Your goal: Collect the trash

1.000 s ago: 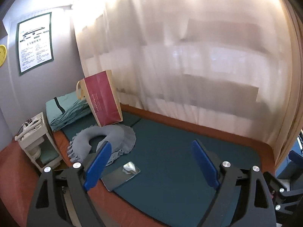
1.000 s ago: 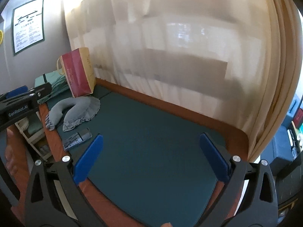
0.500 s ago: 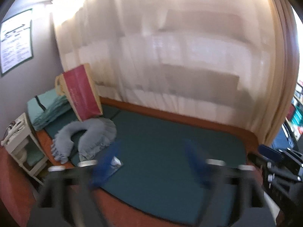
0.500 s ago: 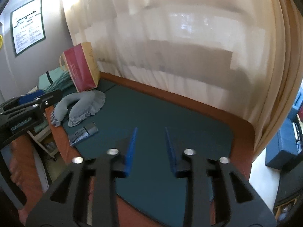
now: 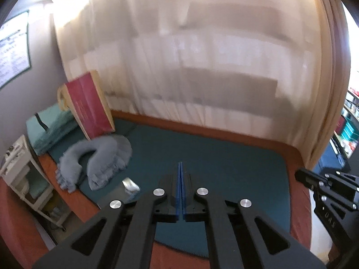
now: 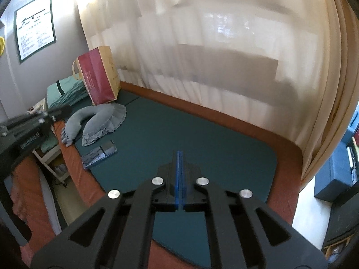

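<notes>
Both pairs of tongs are seen closed, blue pads pressed flat together with nothing between them. The left tongs (image 5: 180,168) are held above the near part of a dark teal mat (image 5: 213,165), and the right tongs (image 6: 179,157) are held above the same mat (image 6: 202,139) further right. In the left wrist view the right tongs (image 5: 301,176) are seen at the right edge; in the right wrist view the left tongs (image 6: 65,109) are seen at the left edge.

The flat, shiny wrapper (image 6: 99,153), the trash, is found lying on the near left corner of the mat, left of the right tongs and well apart from them; in the left wrist view it (image 5: 129,185) is seen just left of the left tongs, partly hidden behind them. Just beyond the wrapper a grey frilled neck pillow (image 6: 98,121) is laid. Farther left, a red and tan paper bag (image 6: 98,78) is stood tilted beside the cream curtain (image 6: 202,44). A small white shelf unit (image 5: 20,170) is placed at the left edge of the bed, and a poster (image 6: 34,25) is hung on the wall.
</notes>
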`<action>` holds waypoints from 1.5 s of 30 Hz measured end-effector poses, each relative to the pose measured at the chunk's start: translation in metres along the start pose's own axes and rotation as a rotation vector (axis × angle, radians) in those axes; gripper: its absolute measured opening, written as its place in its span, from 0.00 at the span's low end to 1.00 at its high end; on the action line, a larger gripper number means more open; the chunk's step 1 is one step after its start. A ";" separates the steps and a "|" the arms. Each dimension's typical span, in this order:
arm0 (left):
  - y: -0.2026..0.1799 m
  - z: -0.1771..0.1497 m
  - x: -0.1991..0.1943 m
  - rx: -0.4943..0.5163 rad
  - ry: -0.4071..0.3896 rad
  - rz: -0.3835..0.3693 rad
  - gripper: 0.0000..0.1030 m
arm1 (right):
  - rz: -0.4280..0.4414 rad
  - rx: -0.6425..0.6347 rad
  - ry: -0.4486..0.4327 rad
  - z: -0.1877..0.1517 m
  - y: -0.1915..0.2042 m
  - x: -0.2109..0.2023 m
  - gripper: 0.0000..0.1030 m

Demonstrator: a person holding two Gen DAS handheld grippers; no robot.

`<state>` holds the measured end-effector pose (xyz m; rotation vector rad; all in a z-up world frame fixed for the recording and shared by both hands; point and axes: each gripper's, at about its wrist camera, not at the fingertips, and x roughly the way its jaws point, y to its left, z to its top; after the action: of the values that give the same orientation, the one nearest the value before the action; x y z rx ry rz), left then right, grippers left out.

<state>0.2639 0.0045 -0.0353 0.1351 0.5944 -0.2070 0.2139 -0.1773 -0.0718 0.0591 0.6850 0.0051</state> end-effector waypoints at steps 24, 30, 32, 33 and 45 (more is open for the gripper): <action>0.006 0.007 -0.017 -0.061 -0.080 0.061 0.93 | -0.037 -0.040 -0.073 0.002 0.009 -0.006 0.97; 0.001 0.005 -0.012 -0.040 -0.062 0.081 0.93 | -0.046 -0.041 -0.067 -0.001 0.010 -0.007 0.97; 0.002 0.005 -0.010 -0.044 -0.047 0.069 0.93 | -0.048 -0.042 -0.067 -0.001 0.010 -0.007 0.97; 0.002 0.005 -0.009 -0.045 -0.039 0.064 0.93 | -0.048 -0.041 -0.067 -0.001 0.009 -0.007 0.97; 0.007 0.000 -0.002 -0.054 0.007 0.074 0.93 | -0.050 -0.033 -0.057 -0.001 0.007 -0.006 0.97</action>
<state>0.2637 0.0112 -0.0338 0.1058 0.6001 -0.1190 0.2088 -0.1703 -0.0680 0.0103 0.6295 -0.0336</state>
